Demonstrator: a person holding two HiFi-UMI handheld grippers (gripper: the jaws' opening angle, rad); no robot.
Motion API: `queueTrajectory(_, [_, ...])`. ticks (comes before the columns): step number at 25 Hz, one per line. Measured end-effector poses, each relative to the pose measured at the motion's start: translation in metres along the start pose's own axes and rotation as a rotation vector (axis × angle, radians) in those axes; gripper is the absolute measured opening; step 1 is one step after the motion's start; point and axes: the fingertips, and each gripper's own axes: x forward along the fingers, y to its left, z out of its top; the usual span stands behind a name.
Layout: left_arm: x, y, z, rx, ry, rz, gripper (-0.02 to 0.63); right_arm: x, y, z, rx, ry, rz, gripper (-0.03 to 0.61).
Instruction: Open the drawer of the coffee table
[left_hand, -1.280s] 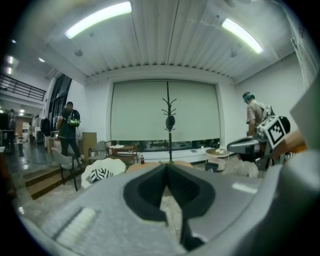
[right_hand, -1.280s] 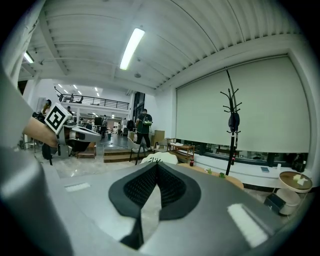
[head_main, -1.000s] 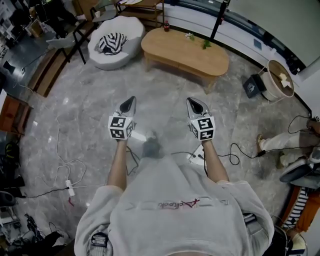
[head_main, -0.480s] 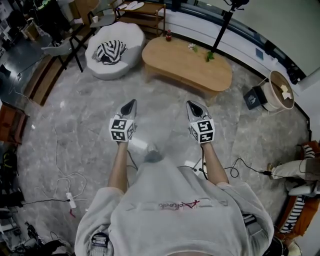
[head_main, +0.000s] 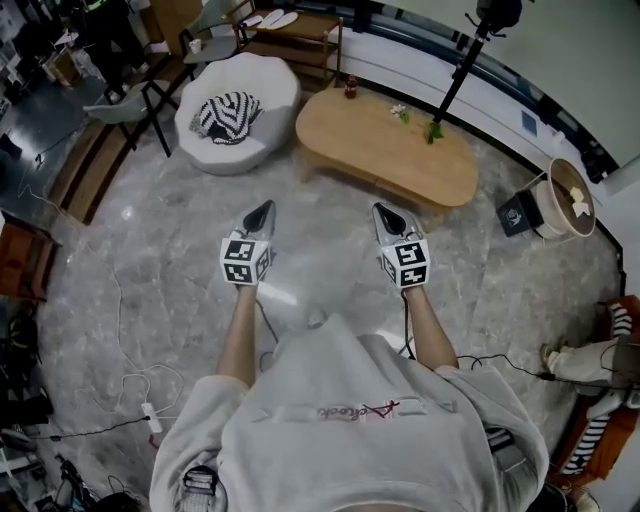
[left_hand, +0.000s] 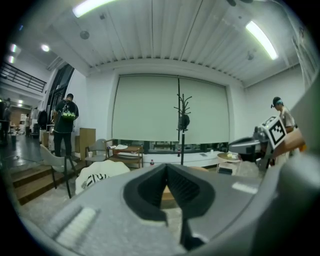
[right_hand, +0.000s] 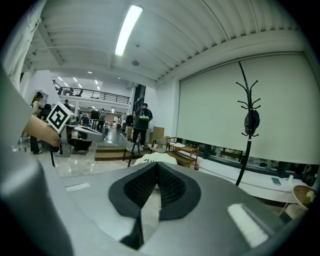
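While our left gripper (head_main: 264, 207) and right gripper (head_main: 383, 208) are closed and empty, we should squarely approach the oval pale-wood coffee table (head_main: 390, 152).

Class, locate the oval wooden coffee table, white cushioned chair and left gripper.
oval wooden coffee table (head_main: 385, 152): head view, bare tabletop.
white cushioned chair (head_main: 274, 92): head view, rim.
left gripper (head_main: 266, 206): head view, fingers' tips.

Person: light grey sweatshirt (head_main: 350, 445) with a short line of red and dark print (head_main: 350, 408) across it. The sleeves (head_main: 205, 400) end above the forearms.

Left gripper (head_main: 266, 201) and right gripper (head_main: 380, 207): silver-grey shells tapering to a point. Each carries a cube (head_main: 245, 260) of black-and-white square markers at the rear. The jaws are lined with black ribbed pads (left_hand: 187, 186). Each shell has a pale rectangular patch (right_hand: 247, 218).
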Motion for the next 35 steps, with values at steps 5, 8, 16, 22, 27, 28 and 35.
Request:
queueTrajectory(5, [0.024, 0.043, 0.005, 0.001, -0.001, -0.006, -0.002, 0.048, -0.001, 0.013, -0.009, -0.002, -0.003, 0.006])
queueTrajectory(8, [0.034, 0.056, 0.003, -0.003, 0.003, -0.013, -0.002, 0.062, -0.002, 0.014, -0.014, 0.006, -0.009, 0.006])
queueTrajectory(16, [0.061, 0.053, -0.007, 0.011, 0.028, -0.079, -0.002, 0.064, -0.016, -0.002, 0.003, 0.047, -0.065, 0.006])
queueTrajectory(22, [0.067, 0.045, -0.013, 0.012, 0.041, -0.107, -0.002, 0.059, -0.02, -0.005, 0.013, 0.045, -0.093, 0.006])
queueTrajectory(27, [0.065, 0.053, -0.019, 0.008, 0.043, -0.102, -0.002, 0.063, -0.014, -0.011, 0.021, 0.049, -0.095, 0.006])
queueTrajectory(28, [0.066, 0.055, -0.019, 0.007, 0.042, -0.1, -0.002, 0.065, -0.015, -0.011, 0.021, 0.048, -0.095, 0.006])
queueTrajectory(35, [0.09, 0.064, -0.022, -0.005, 0.06, -0.098, -0.002, 0.093, -0.029, -0.008, 0.023, 0.047, -0.076, 0.006])
